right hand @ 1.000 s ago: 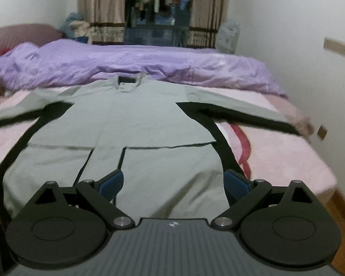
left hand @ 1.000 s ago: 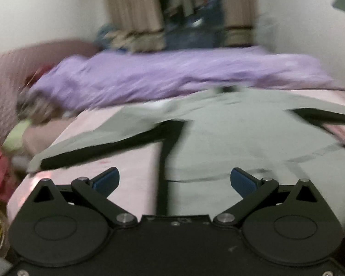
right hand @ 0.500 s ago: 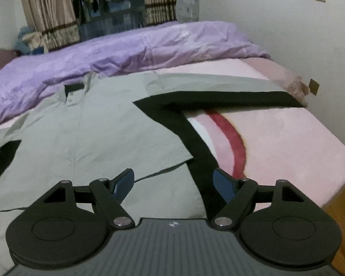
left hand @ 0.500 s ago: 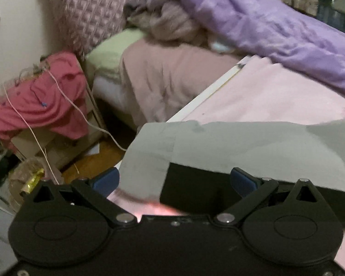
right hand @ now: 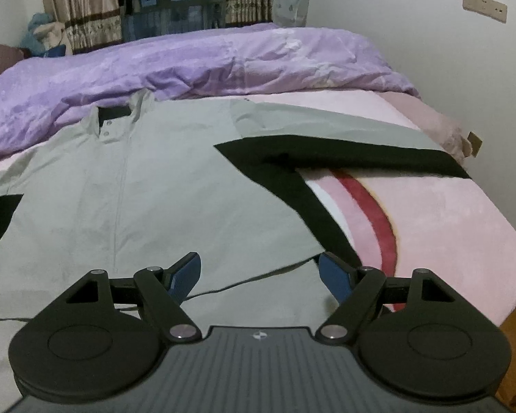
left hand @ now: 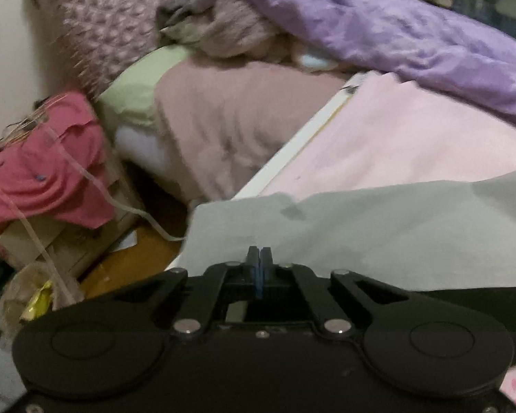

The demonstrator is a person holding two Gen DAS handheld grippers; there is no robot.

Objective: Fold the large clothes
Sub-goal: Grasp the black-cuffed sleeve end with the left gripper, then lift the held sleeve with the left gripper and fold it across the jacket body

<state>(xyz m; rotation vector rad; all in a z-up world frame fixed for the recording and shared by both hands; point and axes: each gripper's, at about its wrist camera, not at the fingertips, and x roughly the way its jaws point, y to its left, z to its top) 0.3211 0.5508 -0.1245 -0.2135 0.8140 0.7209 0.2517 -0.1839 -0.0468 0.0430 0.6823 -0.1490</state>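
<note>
Shirt point(right hand: 148, 189) sleeve pinched in left gripper point(left hand: 259, 268).

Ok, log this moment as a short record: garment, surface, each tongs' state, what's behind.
garment: grey-green shirt with black panels, spread flat, collar away from the camera
surface: pink blanket on the bed
left tongs: shut on the shirt's left sleeve near its end
right tongs: open, over the shirt's lower right part, holding nothing
right sleeve: stretched out flat to the side
behind: purple duvet bunched past the collar
bedside: pink cloth on boxes
</note>
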